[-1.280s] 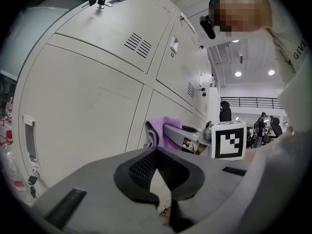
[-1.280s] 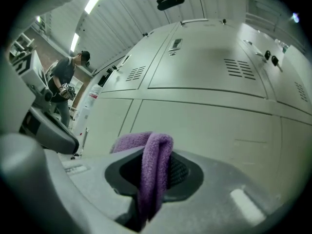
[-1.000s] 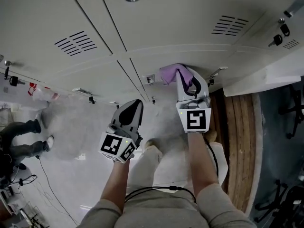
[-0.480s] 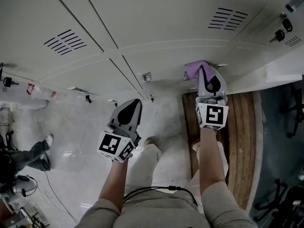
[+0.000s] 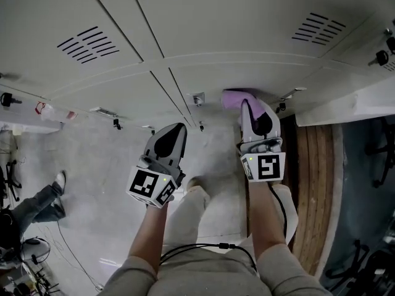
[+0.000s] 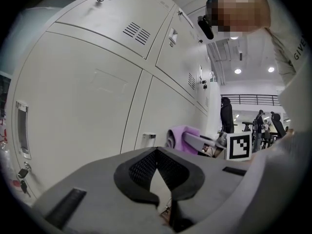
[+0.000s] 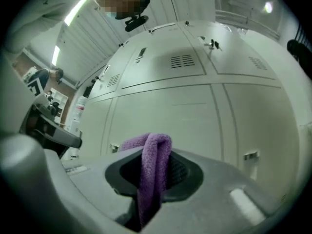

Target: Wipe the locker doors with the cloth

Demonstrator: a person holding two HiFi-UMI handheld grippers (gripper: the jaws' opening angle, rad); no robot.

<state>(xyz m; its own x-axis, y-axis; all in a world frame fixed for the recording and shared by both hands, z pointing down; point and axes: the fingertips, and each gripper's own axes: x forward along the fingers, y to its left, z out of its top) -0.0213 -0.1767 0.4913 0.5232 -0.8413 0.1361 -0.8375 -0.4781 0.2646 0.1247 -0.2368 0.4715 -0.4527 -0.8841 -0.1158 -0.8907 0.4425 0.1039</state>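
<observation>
Against the pale grey metal locker door, the right tool pinches a folded purple terry cloth. The small metal latch at 9 o'clock could snag the cloth and pull it loose. The left tool is closed on nothing.

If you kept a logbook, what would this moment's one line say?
stage: wiping | right gripper: shut on purple cloth, at lower locker door | left gripper: shut, empty, apart from doors

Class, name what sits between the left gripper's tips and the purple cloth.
In the head view, a small metal latch on the locker door sits between the left gripper and the cloth; the left gripper view shows it too.
</observation>
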